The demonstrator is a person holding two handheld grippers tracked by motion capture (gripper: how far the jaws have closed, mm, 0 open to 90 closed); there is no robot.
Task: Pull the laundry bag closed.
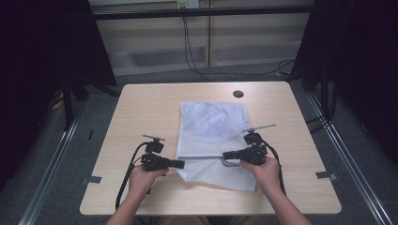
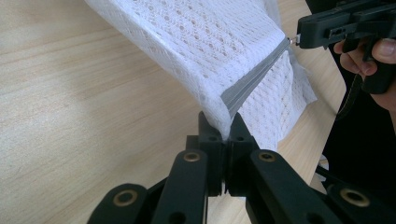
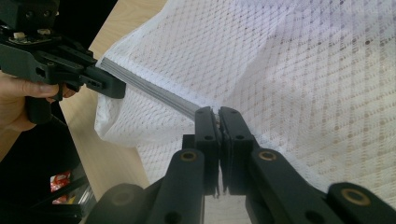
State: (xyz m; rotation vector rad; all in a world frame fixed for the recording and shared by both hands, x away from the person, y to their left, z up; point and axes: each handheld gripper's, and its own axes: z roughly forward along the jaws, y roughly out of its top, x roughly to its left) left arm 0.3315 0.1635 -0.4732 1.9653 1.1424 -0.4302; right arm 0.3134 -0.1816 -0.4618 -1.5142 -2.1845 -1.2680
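On the pale wood-grain table (image 1: 141, 108), a white mesh laundry bag (image 1: 206, 123) is lying flat near the middle, roughly rectangular, its near end lifted slightly by the two grippers. The fabric is showing as an open honeycomb knit, soft and creased, with something pale and rumpled showing through the upper part. A grey zipper band (image 1: 202, 158) is running straight across the near end of the bag, smooth and ribbed against the netting. The left gripper (image 1: 180, 164) is sitting at the bag's left edge; in the left gripper view its black jaws are standing pressed together, pinching the folded corner of mesh (image 2: 218, 122) where the zipper band (image 2: 252, 84) ends. The right gripper (image 1: 226, 155) is lying further along the band; in the right gripper view its jaws are closed tight on a small part of the zipper (image 3: 215, 112), with the grey band (image 3: 154, 93) stretching taut away toward the left gripper (image 3: 119, 88). Each gripper is matte black plastic with brass-coloured pivot pins, and a black cable is trailing from each toward the near table edge. A round dark hole (image 1: 238, 93) is sitting at the table's far side.
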